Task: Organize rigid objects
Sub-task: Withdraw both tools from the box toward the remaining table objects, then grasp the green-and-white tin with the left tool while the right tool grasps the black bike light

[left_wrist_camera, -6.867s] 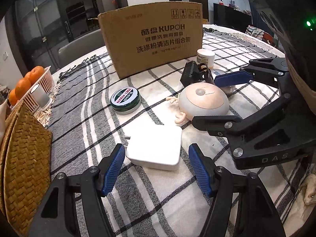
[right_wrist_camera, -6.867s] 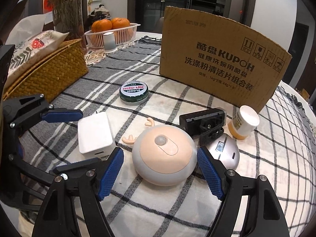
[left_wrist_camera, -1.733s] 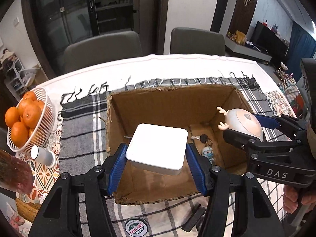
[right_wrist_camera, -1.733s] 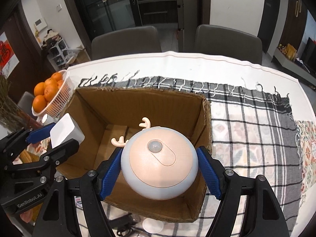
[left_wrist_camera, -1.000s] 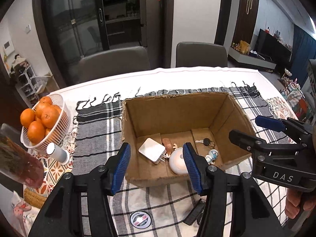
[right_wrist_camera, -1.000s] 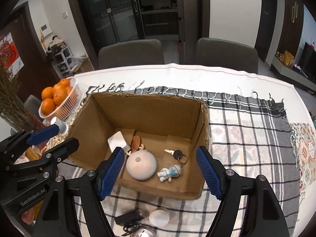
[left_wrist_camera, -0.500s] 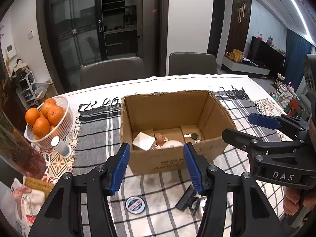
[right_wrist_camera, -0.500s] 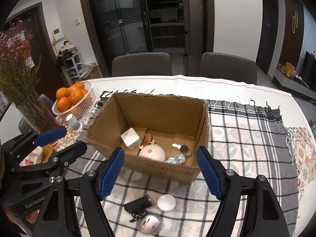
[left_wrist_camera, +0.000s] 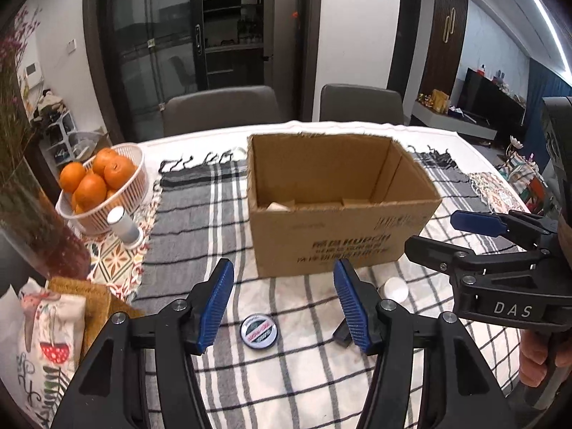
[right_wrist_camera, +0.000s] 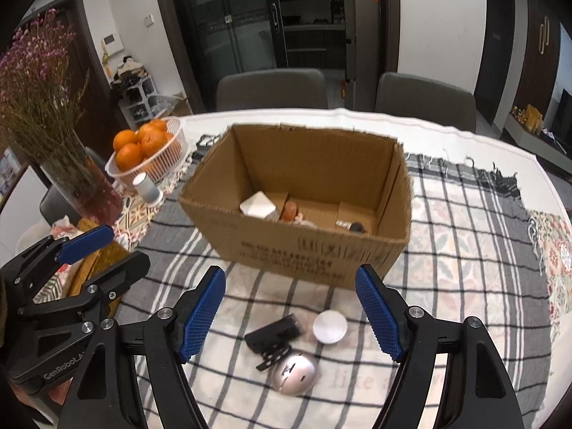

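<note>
Now ribbed blue fingers (left_wrist_camera: 216, 307) of both grippers parted, empty, before corrugated cardboard box (right_wrist_camera: 307, 246).

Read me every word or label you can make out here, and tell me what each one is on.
"DAS": on the right tongs, on their black body.
"GenRobot.A", cut off at the end: on the left tongs, on their black body.
"KUPOH", blurred: on the cardboard box; the lines beneath are unreadable.
Round tin: lid label too blurred to read.
</note>
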`<control>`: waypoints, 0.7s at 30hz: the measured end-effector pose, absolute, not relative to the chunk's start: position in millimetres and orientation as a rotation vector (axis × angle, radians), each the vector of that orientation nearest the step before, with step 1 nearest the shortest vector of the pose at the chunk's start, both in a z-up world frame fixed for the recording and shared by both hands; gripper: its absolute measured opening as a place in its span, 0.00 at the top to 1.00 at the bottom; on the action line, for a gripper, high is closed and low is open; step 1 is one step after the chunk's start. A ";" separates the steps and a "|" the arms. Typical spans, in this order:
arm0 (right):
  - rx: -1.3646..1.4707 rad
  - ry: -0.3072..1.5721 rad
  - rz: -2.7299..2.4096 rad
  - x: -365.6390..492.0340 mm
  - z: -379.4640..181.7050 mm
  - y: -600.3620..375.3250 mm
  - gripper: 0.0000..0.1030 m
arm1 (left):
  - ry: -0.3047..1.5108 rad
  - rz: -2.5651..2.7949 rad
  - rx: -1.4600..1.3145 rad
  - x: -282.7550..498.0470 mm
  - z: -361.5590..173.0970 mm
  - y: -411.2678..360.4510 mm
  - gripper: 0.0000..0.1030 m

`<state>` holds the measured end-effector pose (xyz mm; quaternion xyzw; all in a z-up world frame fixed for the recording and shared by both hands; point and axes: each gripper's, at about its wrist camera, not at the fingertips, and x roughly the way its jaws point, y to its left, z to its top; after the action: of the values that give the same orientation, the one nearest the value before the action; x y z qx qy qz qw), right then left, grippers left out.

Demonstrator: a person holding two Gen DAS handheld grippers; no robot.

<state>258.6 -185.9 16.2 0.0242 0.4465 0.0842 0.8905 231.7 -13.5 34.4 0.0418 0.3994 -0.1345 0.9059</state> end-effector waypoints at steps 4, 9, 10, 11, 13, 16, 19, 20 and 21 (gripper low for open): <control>0.022 0.956 0.180 259.2 7.4 -176.5 0.26 | 0.852 -0.258 0.097 230.3 24.2 -6.4 0.44; 0.009 1.019 0.197 263.2 -10.7 -166.1 0.26 | 0.918 -0.257 0.100 231.8 6.9 1.0 0.44; 0.009 1.037 0.204 264.4 -14.5 -164.2 0.26 | 0.935 -0.256 0.095 233.1 2.6 3.0 0.44; 0.008 1.066 0.209 267.4 -20.7 -162.2 0.26 | 0.947 -0.257 0.094 233.4 -1.1 4.0 0.44; 0.001 1.102 0.219 269.1 -29.1 -158.7 0.26 | 0.977 -0.253 0.093 235.1 -10.2 6.0 0.44; -0.031 1.174 0.236 274.3 -42.4 -152.2 0.26 | 1.024 -0.253 0.083 239.1 -23.3 9.5 0.44; -0.081 1.239 0.260 276.6 -54.0 -144.4 0.26 | 1.076 -0.264 0.072 243.7 -37.1 11.9 0.44; -0.111 1.259 0.266 277.4 -57.9 -140.8 0.26 | 1.093 -0.265 0.071 245.1 -41.5 12.2 0.44; -0.133 1.275 0.267 278.4 -61.8 -138.4 0.26 | 1.109 -0.262 0.068 246.7 -46.0 13.1 0.44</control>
<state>278.4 -138.4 -61.8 -0.0618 0.5928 0.1242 0.7933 246.7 13.1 -46.0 0.0322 0.5249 -0.1239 0.8415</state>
